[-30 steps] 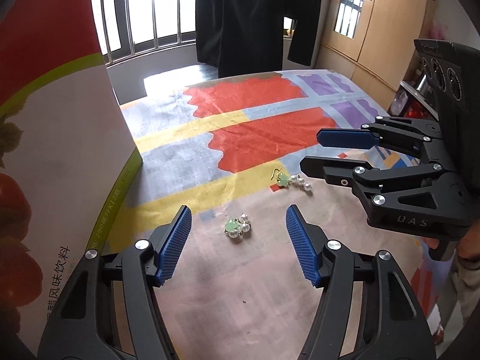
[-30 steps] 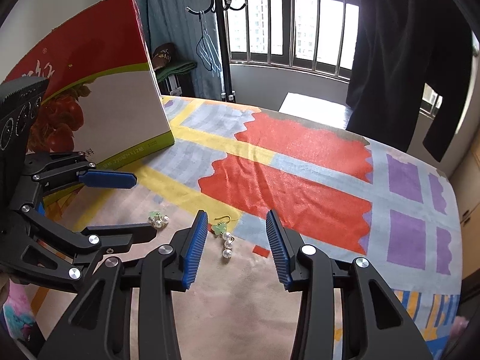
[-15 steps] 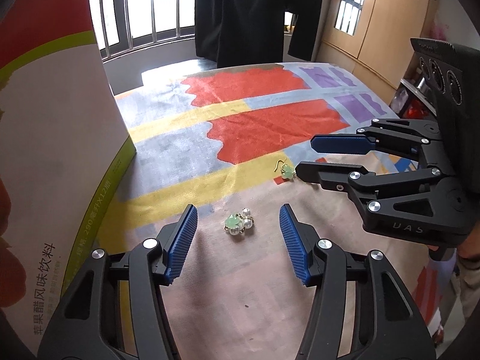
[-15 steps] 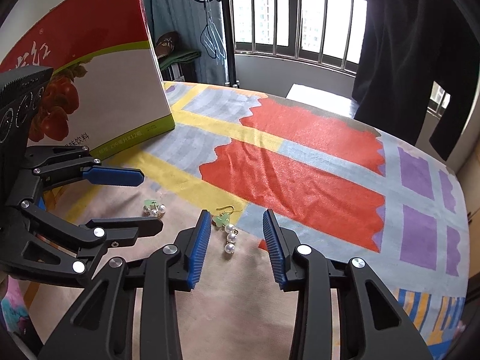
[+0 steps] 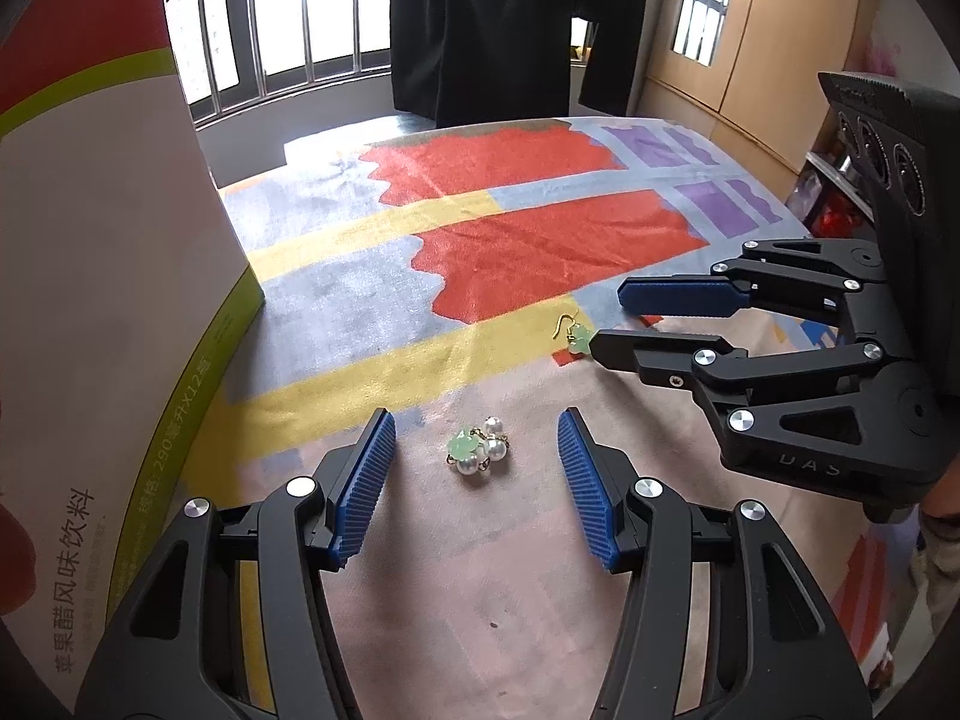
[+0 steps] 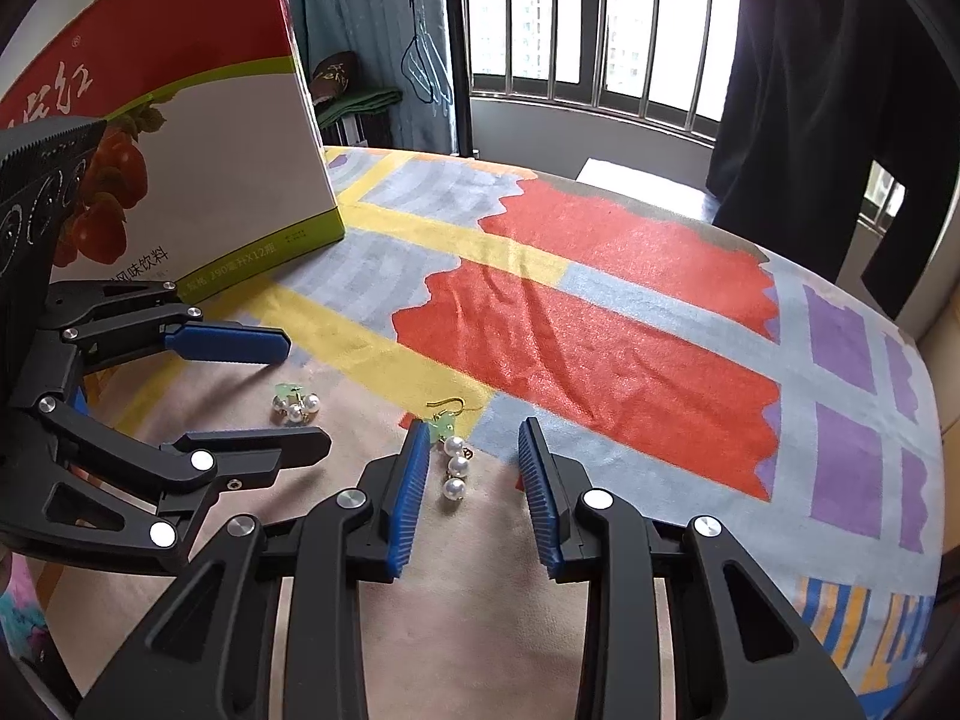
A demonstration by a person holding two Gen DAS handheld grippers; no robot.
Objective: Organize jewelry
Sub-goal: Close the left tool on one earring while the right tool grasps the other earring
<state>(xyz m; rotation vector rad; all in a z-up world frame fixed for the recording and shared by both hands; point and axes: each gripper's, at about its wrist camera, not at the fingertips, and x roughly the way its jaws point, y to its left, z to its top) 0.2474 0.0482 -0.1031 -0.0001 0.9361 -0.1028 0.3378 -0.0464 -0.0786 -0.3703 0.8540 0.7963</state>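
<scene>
Two green-and-pearl earrings lie on the patterned cloth. A bunched earring (image 5: 478, 451) lies between the open fingers of my left gripper (image 5: 476, 435); it also shows in the right wrist view (image 6: 294, 403). A stretched-out earring with a gold hook (image 6: 451, 451) lies between the open fingers of my right gripper (image 6: 474, 438), close to the left finger. In the left wrist view this earring (image 5: 576, 337) is partly hidden behind the right gripper (image 5: 606, 321). Both grippers hover low over the cloth and hold nothing.
A tall red, white and green drink carton (image 6: 180, 162) stands on the left of the table (image 6: 600, 324), also in the left wrist view (image 5: 102, 312). Dark clothing (image 5: 498, 24) hangs beyond the far edge. Wooden cabinets (image 5: 750, 42) stand at the right.
Both grippers have moved forward and lower, so each earring now sits deeper between its gripper's fingers. The earrings have not moved.
</scene>
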